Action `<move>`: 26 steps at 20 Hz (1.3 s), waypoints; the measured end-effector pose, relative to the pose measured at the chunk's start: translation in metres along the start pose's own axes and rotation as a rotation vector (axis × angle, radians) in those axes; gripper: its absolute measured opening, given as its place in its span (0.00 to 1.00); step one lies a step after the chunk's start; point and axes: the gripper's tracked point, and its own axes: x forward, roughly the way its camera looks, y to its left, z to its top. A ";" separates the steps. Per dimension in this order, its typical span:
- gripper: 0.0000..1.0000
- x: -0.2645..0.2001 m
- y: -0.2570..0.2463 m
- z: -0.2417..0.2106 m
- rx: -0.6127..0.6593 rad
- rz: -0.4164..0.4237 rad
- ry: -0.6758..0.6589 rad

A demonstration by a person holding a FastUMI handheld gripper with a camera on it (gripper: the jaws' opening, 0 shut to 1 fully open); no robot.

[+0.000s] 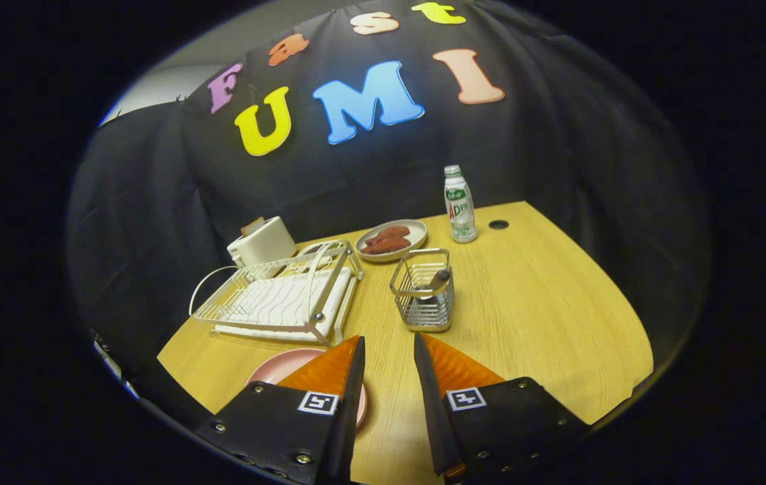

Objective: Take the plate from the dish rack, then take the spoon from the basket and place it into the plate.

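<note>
Black cloth hangs behind the wooden table [544, 316] you are working over, and your gripper [388, 350] hovers above its near edge with the fingers spread apart and nothing between them but bare tabletop.

Under your left finger [332, 367] lies the pink plate [275, 367], flat on the table and partly hidden by that finger, so it is already out of the rack. Just ahead of your right finger [453, 367] stands the wire basket [423, 293], upright on the table. The spoon [438, 279] is inside it, leaning with its dark handle end up near the far right corner; you cannot make out its bowl through the wires.

To the left of the basket, and just beyond the pink plate, sits the white dish rack [275, 296], its wire frame resting on a white drip tray with no dishes standing in it. Behind the rack, against the cloth, is a white toaster [261, 241]. Beyond the basket you can see a pale plate [391, 239] holding reddish-brown sausages [386, 239]. To the right of that plate stands a small white bottle [460, 203] with a green label, upright, and just past it a round dark hole [498, 224] in the tabletop.
</note>
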 end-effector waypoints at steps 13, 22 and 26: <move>0.44 0.055 -0.041 0.041 -0.186 -0.066 -0.282; 0.44 0.107 -0.050 0.034 -0.163 -0.060 -0.311; 0.38 0.120 -0.048 0.037 -0.178 -0.067 -0.339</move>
